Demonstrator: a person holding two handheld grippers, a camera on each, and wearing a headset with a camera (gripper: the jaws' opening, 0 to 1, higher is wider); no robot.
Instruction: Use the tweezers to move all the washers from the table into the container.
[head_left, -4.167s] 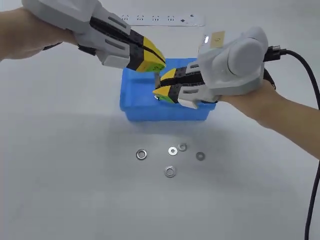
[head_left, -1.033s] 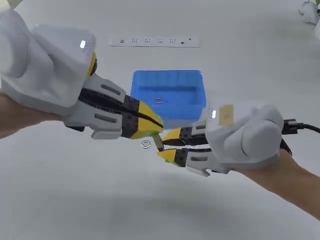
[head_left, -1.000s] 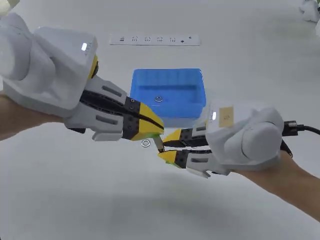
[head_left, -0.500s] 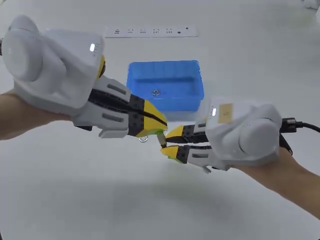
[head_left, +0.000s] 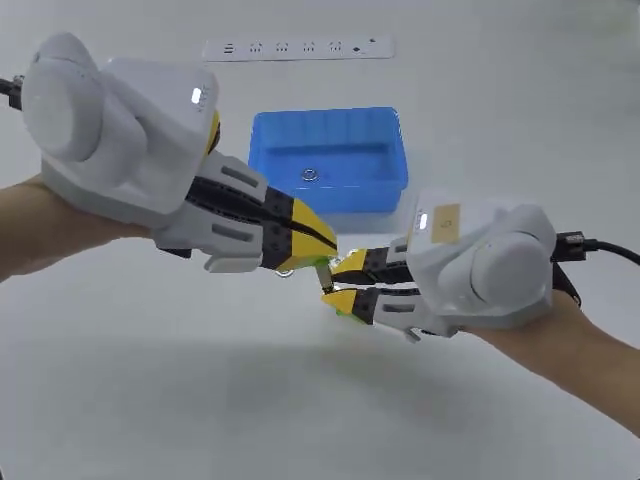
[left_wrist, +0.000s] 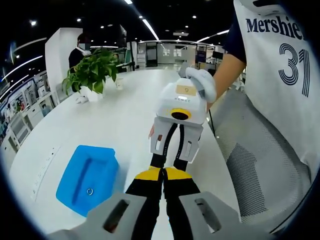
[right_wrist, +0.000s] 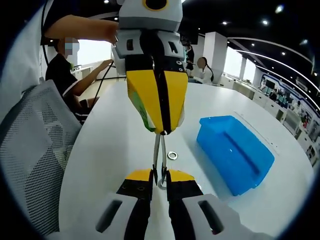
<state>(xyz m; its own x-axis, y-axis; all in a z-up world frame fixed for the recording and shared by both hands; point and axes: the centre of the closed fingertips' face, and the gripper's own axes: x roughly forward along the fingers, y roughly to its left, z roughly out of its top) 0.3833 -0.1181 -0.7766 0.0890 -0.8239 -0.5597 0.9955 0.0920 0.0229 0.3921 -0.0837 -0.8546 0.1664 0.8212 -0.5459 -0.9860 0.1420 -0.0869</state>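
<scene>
On the white desk (head_left: 150, 380), near side of the blue container (head_left: 330, 130), the left hand-held gripper (head_left: 328, 250) clamped the tweezers (right_wrist: 159, 155). Nose to nose with it, the right hand-held gripper (head_left: 335, 283) pinched their legs, with a washer (right_wrist: 172, 155) just beside.

Left hand-held gripper (head_left: 328, 252) white, yellow-tipped; right hand-held gripper (head_left: 332, 282) alike (black cable (head_left: 610, 251)).

The container (head_left: 327, 160) in the upper middle is bright blue. The table (head_left: 150, 400) is white. The left gripper (head_left: 328, 254) and right gripper (head_left: 333, 282) are white, with black and yellow tips. The tweezers (right_wrist: 161, 145) and washer (right_wrist: 172, 155) are silver.
</scene>
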